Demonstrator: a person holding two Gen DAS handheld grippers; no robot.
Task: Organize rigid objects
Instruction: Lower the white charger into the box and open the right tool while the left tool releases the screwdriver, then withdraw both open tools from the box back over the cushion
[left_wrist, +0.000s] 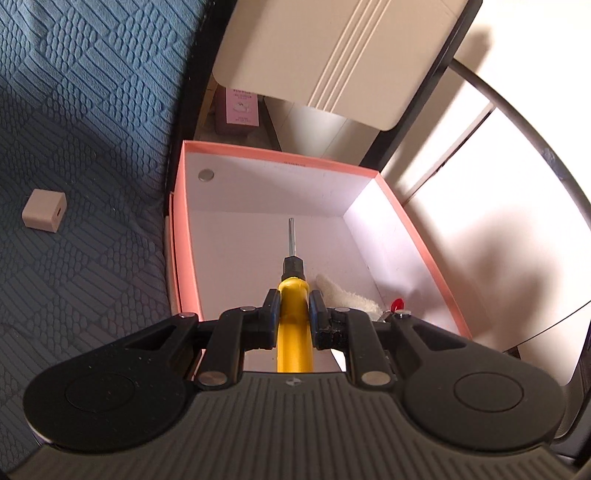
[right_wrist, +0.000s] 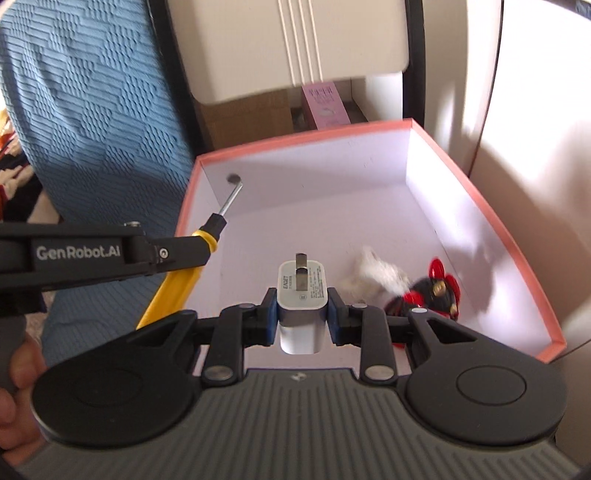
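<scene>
Screwdriver (left_wrist: 293, 314) clamped between left jaws; charger (right_wrist: 302, 295) clamped between right jaws, both above pink box (right_wrist: 480, 206).

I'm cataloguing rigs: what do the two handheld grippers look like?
Both match: the left gripper and the right gripper have black linkage fingers with blue pads, silver rivets, round black discs and a ribbed grey body. The left one bears white "GenRobot.AI" lettering.

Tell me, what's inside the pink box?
Inside the pink box lie a fluffy white thing and a red-and-black toy. A small round metal disc sits on the far wall. The near end is hidden behind the grippers.
</scene>
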